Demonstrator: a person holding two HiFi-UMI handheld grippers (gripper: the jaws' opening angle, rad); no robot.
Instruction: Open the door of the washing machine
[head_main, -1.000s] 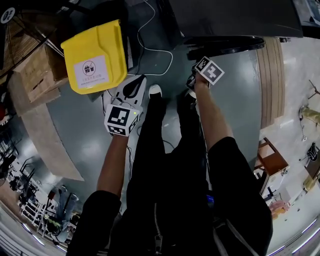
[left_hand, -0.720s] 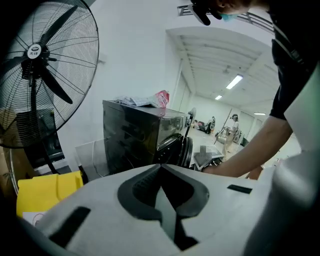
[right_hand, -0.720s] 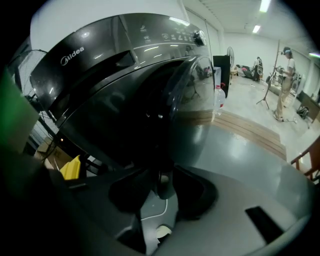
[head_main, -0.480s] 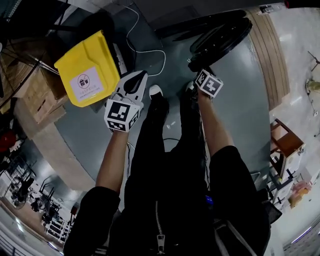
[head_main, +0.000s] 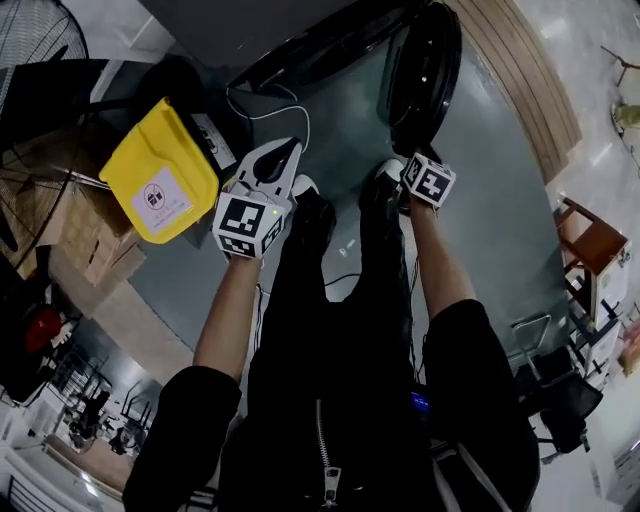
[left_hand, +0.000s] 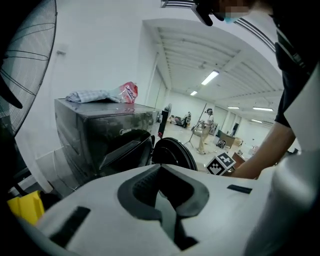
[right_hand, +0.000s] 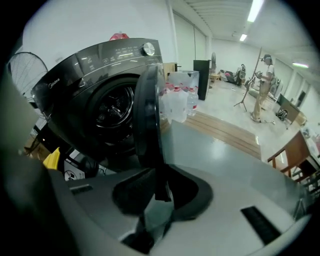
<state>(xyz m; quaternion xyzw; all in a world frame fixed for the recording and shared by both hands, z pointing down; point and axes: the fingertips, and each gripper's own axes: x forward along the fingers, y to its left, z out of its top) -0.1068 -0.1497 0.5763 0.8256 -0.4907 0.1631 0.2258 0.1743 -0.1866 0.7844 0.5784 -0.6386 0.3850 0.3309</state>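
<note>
The dark front-loading washing machine (right_hand: 95, 100) stands at the top of the head view (head_main: 250, 20). Its round door (head_main: 425, 75) hangs wide open, and I see it edge-on in the right gripper view (right_hand: 147, 117). My right gripper (right_hand: 160, 192) has just been closing its jaws. The door's lower rim sits between them with the pads against it. In the head view that gripper (head_main: 412, 168) is at the door's near edge. My left gripper (head_main: 291, 145) is shut with nothing in it. It hovers left of the door (left_hand: 175, 152) and points at the machine (left_hand: 100, 135).
A yellow bin (head_main: 160, 180) and cardboard boxes (head_main: 80, 235) stand to the left, with a floor fan (head_main: 40, 35) behind. A white cable (head_main: 270, 105) lies below the machine. A cloth (left_hand: 95, 95) rests on the machine's top. Water bottles (right_hand: 180, 97) stand beyond the door, and a wooden chair (head_main: 590, 240) stands right.
The door has swung from barely ajar to wide open, with the right gripper staying at its rim. The left gripper has shifted sideways and still holds nothing.
</note>
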